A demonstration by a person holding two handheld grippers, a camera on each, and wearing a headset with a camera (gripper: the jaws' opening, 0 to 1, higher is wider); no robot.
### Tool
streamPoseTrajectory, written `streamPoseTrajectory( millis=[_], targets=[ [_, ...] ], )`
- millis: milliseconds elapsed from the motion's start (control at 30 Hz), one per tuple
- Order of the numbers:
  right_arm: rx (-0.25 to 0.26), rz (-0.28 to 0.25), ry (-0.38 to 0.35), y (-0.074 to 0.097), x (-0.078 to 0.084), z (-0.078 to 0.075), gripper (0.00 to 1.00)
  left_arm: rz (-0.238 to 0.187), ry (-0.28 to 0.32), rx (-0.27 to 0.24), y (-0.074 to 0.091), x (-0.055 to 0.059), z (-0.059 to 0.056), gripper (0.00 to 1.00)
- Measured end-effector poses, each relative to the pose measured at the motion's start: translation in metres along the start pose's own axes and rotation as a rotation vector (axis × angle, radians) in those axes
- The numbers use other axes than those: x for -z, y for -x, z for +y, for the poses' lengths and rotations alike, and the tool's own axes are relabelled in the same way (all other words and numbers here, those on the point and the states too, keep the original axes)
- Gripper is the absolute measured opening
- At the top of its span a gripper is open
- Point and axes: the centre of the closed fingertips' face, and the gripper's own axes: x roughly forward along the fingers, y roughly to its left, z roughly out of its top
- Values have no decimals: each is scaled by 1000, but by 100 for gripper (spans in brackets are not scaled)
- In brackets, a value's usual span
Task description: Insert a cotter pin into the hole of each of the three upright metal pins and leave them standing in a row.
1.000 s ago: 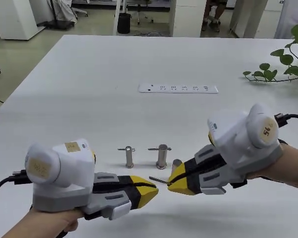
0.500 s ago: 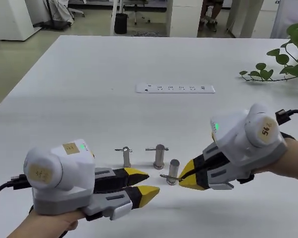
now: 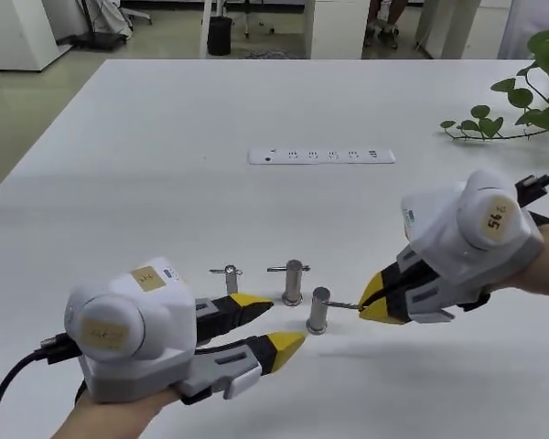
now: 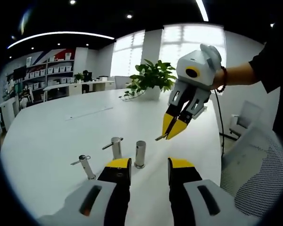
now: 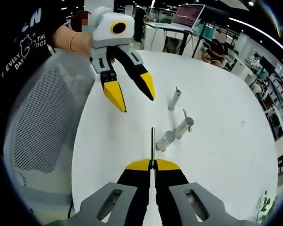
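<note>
The white table (image 3: 146, 165) runs out of the head view at both sides and at the bottom, and a leafy plant (image 3: 522, 91) at its far right is cut off by the frame edge. The left gripper (image 3: 272, 326) sits low on the left, its yellow-tipped jaws spread apart with nothing between them; its grey body covers most of the hand that holds it. The right gripper (image 3: 370, 303) comes in from the right, jaws pressed together on a loose cotter pin (image 3: 344, 305) that points at the nearest metal pin (image 3: 318, 309). The cotter pin's tip reaches that pin's upper part, but the hole is too small to make out, so I cannot tell whether it has entered. A white power strip (image 3: 321, 156) lies well beyond. The three pins stand upright between the grippers. The left metal pin (image 3: 231, 281) and the middle metal pin (image 3: 293, 283) are side by side, and the nearest one is just beside the middle one, closer to the person. A left cotter pin (image 3: 221, 271) and a middle cotter pin (image 3: 276, 269) sit crosswise near the tops of those two pins.
</note>
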Motion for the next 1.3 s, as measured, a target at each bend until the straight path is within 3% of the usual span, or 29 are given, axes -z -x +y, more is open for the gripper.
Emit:
streamPoseTrajectory(
  millis=[267, 467, 700, 900, 1300],
  targets=[
    [2, 58, 25, -3, 13, -11, 0, -7, 0, -68, -11, -1, 7, 31],
    [-1, 88, 35, -7, 22, -16, 0, 14, -12, -81, -21, 5, 6, 33],
    [-5, 95, 40, -10, 25, -21, 0, 35, -15, -104, -34, 10, 11, 33],
    [-16, 95, 46, -14, 25, -22, 0, 53, 41, -102, -49, 16, 15, 31],
    [-34, 93, 55, -19, 24, -22, 0, 103, -5, -105, -71, 25, 16, 27]
  ],
)
